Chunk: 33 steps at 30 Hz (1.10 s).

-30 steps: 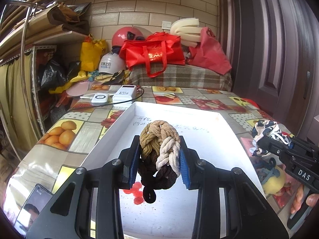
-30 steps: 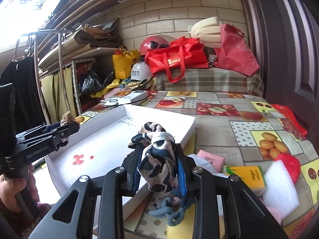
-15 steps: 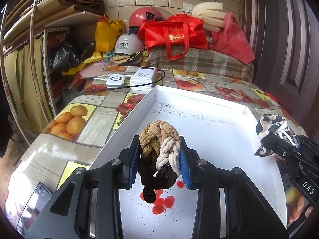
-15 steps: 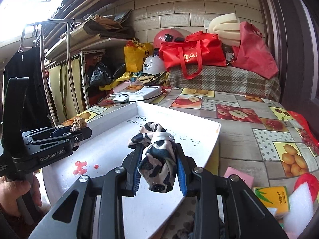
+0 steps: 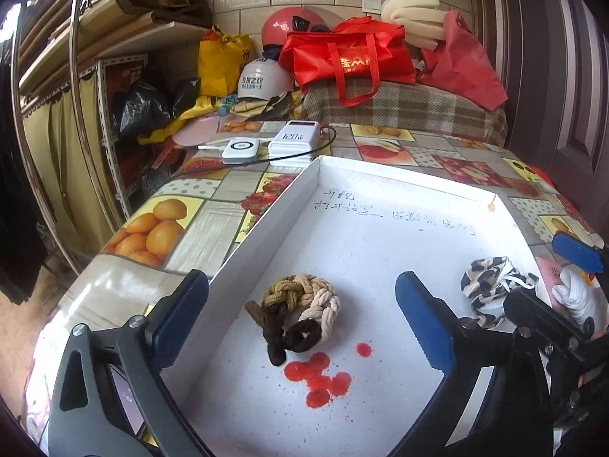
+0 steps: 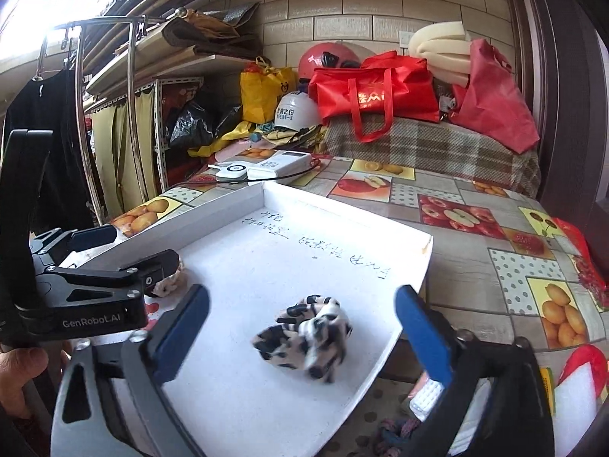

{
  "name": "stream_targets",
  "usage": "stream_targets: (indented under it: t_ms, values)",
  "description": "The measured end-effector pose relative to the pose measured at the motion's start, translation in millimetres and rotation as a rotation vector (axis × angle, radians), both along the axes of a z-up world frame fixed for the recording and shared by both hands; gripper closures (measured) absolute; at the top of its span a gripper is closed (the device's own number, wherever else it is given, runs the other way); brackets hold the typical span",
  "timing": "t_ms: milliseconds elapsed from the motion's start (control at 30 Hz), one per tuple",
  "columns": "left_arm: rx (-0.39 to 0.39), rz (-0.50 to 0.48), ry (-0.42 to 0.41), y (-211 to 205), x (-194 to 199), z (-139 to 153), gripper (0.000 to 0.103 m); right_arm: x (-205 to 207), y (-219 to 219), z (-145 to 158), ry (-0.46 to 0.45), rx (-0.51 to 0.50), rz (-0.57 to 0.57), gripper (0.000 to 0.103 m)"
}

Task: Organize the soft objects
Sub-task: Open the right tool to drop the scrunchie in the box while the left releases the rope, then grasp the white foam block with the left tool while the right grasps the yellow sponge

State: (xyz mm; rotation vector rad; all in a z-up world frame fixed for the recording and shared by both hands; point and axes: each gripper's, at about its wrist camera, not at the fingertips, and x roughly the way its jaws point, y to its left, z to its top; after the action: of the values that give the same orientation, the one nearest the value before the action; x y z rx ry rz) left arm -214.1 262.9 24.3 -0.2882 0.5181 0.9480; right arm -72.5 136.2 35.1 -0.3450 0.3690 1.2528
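My braided scrunchie [image 5: 300, 314] lies on the floor of the white tray [image 5: 380, 182] by its left wall, and the spotted scrunchie [image 6: 304, 337] rests near the right rim. Both were let go as my left gripper [image 5: 302, 318] and right gripper [image 6: 302, 333] just sprang wide, nothing pressed between the pads. I'd draw both straight back, clear of the fabric, so nothing snags.

Matt white cardboard tray [image 5: 380, 259], braided cord knot [image 5: 300, 310], glossy printed tablecloth [image 5: 190, 224].
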Motion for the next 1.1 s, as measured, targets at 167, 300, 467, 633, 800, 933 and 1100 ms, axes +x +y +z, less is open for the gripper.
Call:
stream_targets:
  t_ms: [167,300,467,633,800,933,1100]
  values:
    - [0.015,0.013,-0.017,-1,-5,2,0.003,-8,-3,4,-0.046,0.029,0.000,0.000]
    - [0.026,0.017,-0.082,-3,-16,6,0.003,0,-15,8,-0.028,0.089,-0.035,0.000]
    - [0.098,-0.006,-0.188,-16,-34,15,0.003,6,-36,11,0.009,0.148,-0.055,0.000]
    - [0.128,-0.056,-0.167,-31,-31,19,0.003,0,-61,12,-0.006,0.156,-0.041,0.000]
    - [0.045,-0.400,-0.179,-55,-29,19,0.003,16,-93,13,0.066,0.165,-0.079,0.000]
    - [0.052,-0.737,-0.109,-101,-28,22,0.003,39,-133,18,0.144,0.225,-0.155,0.000]
    - [0.092,-0.956,0.106,-156,-18,14,0.003,48,-186,21,0.140,0.265,-0.219,0.000]
